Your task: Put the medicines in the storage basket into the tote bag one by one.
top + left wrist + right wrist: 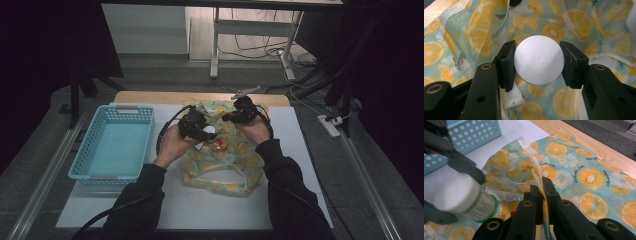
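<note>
Basket on table, left of bag; bottle over bag.

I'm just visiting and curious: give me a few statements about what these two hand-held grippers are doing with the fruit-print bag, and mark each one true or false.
1. The left gripper clamps a white-capped bottle. True.
2. The right gripper stands wide open above the table. False: its jaws are shut on the edge of the fruit-print bag.
3. The blue basket is full of bottles. False: it holds nothing.
4. The bag lies on the table beside the basket. True.
5. The bottle's cap is red. False: it is white.
</note>
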`<state>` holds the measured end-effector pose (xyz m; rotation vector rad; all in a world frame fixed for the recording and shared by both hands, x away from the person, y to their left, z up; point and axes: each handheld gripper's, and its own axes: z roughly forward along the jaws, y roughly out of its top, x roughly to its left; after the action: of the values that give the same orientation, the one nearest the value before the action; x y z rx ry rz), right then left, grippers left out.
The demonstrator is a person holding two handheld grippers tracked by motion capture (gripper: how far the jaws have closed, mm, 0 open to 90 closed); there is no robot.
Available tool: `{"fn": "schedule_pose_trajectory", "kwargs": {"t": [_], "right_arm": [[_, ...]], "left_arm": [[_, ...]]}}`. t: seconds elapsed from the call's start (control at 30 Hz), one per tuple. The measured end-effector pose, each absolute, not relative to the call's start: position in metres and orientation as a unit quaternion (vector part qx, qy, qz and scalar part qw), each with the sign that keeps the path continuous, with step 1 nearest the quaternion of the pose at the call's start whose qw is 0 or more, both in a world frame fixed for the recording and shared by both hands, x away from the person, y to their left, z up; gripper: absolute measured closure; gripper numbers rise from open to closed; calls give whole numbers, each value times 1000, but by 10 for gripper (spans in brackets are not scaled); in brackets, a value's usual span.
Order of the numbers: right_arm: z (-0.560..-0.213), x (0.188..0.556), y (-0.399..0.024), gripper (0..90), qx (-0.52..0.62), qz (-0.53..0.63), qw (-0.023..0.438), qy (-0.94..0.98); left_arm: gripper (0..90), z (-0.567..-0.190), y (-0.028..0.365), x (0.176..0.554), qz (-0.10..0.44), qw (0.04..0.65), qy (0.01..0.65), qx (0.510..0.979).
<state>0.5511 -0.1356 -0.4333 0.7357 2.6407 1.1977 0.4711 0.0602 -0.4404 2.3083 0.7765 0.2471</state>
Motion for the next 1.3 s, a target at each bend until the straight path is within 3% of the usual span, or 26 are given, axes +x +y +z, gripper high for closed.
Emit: {"fn": "schedule_pose_trajectory", "kwargs": {"t": [1.07,1.3], "right_arm": [[-439,551,-135,893,243,398,74,882],[-440,551,-137,893,242,400,75,881]], "left_arm": [[495,-477,31,495,114,336,320,878],[378,-473,33,494,95,360,323,870]]}}
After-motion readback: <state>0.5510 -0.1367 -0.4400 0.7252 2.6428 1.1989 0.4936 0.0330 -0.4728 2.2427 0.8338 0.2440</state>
